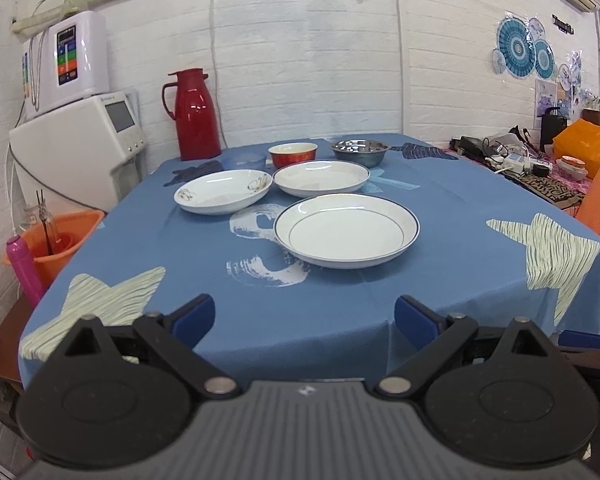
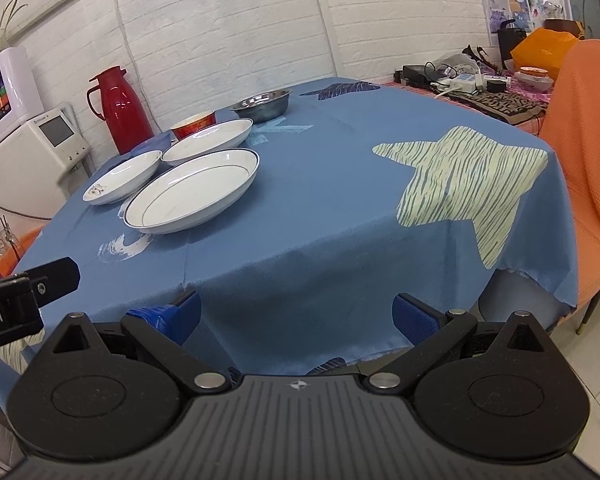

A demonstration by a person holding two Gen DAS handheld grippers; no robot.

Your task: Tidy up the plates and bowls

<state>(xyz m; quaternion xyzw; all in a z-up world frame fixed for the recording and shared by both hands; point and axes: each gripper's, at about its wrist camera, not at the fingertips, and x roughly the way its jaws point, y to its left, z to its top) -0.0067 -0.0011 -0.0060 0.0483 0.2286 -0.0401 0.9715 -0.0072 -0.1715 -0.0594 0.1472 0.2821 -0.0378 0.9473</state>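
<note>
Both grippers hover off the near table edge, left gripper and right gripper w/ jaws wide apart, nothing held. On the blue tablecloth: big plate nearest, two smaller plates behind, then red bowl and steel bowl. Blue container by the thermos is blurry (partly hidden in right view).

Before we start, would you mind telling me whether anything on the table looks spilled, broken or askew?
Nothing stands out. The three white plates, nearest, the red bowl and the steel bowl sit upright, apart and look empty on the blue tablecloth. Both grippers, left and right, are open.
</note>
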